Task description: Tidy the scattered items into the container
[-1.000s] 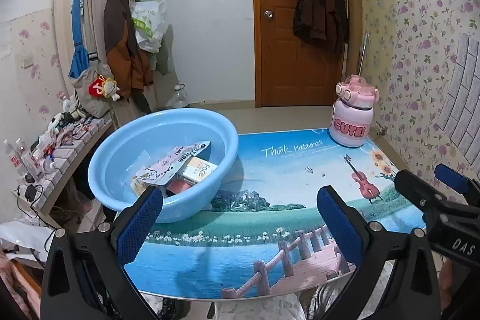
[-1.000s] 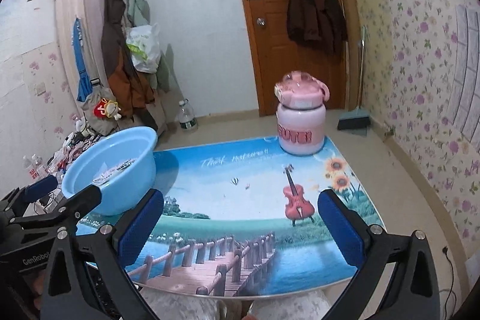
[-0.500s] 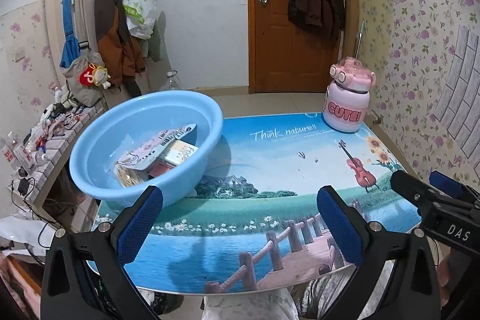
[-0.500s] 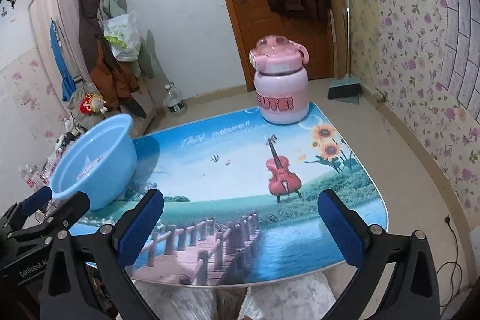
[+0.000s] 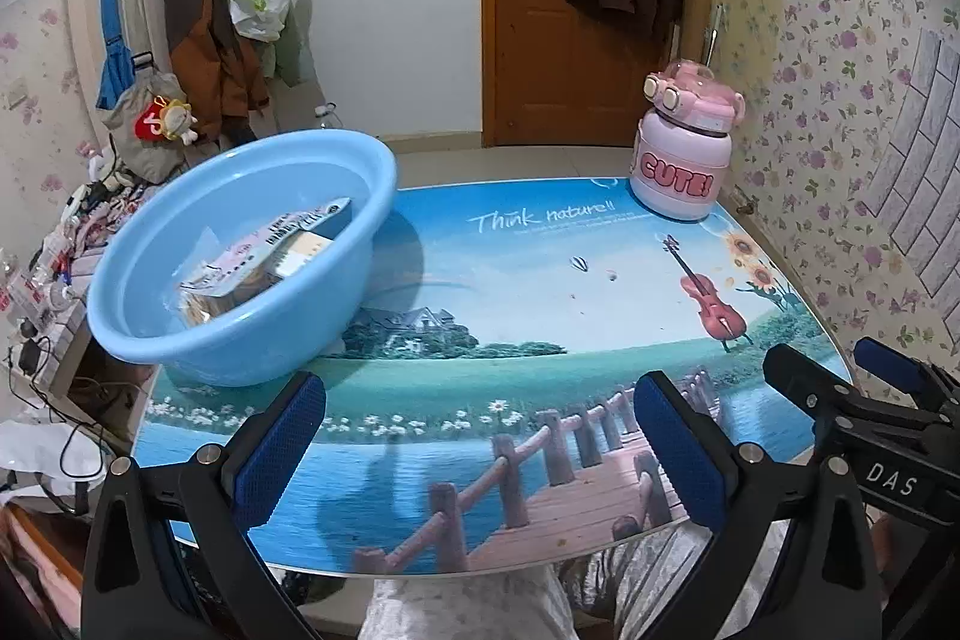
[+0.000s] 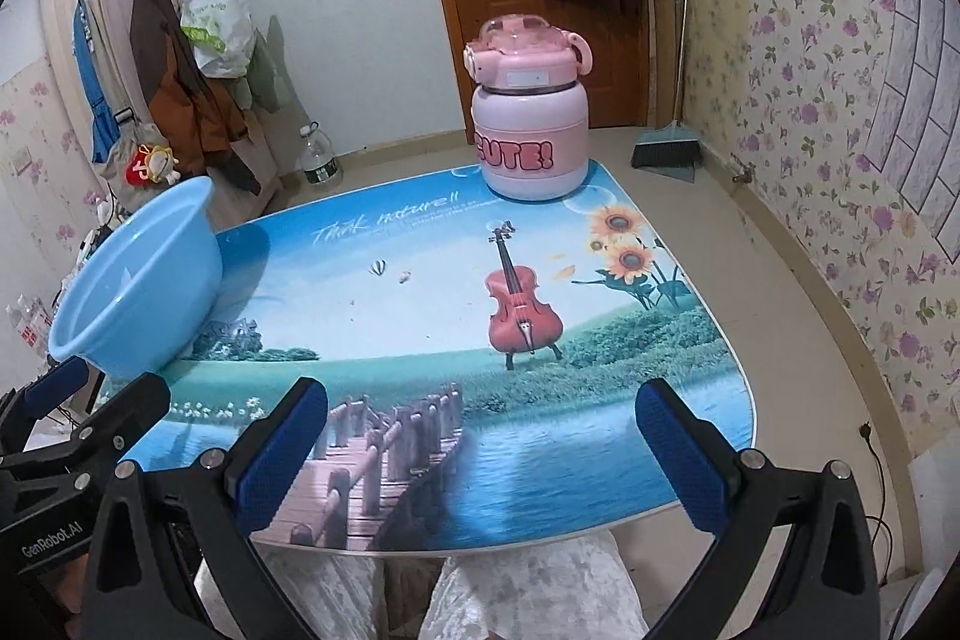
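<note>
A light blue plastic basin (image 5: 240, 244) stands on the left part of the table and holds several flat packets (image 5: 264, 250). In the right wrist view the same basin (image 6: 138, 292) sits at the far left, its contents hidden. My left gripper (image 5: 480, 451) hovers open over the table's near edge, nothing between its blue pads. My right gripper (image 6: 480, 451) is open too, empty, above the near edge further right. A pink bottle (image 6: 528, 124) marked "CUTE!" stands upright at the table's far right corner, also in the left wrist view as the pink bottle (image 5: 684, 148).
The table (image 5: 540, 280) carries a printed landscape mat with a violin. A person's patterned lap (image 6: 516, 592) shows below the near edge. Coats hang on the door (image 5: 540, 10) and wardrobe; a cluttered shelf (image 5: 48, 256) lies left; a broom (image 6: 666, 148) leans at the right wall.
Both grippers have pulled back and risen slightly, so the table looks further off and more of the near edge shows. Both stay open and empty. The basin and bottle have not moved.
</note>
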A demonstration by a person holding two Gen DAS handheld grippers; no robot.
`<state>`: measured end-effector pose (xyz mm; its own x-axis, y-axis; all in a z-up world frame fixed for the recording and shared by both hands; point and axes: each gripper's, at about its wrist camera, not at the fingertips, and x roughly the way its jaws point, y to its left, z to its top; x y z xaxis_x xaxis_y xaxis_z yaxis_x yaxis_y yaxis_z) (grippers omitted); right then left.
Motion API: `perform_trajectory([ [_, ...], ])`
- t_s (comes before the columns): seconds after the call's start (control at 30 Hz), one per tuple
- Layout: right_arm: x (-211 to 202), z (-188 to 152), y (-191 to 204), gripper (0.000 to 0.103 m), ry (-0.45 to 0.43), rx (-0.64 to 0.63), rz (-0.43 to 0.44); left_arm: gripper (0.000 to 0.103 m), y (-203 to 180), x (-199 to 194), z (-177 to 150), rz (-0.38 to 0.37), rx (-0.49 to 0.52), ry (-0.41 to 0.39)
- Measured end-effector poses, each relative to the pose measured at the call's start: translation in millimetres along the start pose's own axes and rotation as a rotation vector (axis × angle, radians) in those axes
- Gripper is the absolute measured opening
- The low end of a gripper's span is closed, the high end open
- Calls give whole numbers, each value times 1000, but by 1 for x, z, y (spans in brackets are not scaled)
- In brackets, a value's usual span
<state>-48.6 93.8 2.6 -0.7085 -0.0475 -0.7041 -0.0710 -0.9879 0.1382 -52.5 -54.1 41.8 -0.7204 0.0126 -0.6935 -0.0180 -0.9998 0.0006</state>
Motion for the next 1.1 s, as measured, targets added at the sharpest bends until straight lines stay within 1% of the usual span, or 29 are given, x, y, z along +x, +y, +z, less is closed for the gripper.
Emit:
perform_trajectory([
  [0.17,3,0,-4,103,0,-5,-16,103,-3,7,1,6,-16,9],
  [0.37,8,0,-7,103,6,-18,-38,103,-8,18,-1,7,-33,38],
  [0.53,14,1,-10,103,32,-20,-59,103,-11,27,-2,11,-31,68],
  [0.77,23,0,-7,103,55,-25,-62,103,-7,37,-3,19,-42,99],
  [1.1,32,-2,-4,103,77,-36,-59,103,-3,44,-7,14,-48,109],
])
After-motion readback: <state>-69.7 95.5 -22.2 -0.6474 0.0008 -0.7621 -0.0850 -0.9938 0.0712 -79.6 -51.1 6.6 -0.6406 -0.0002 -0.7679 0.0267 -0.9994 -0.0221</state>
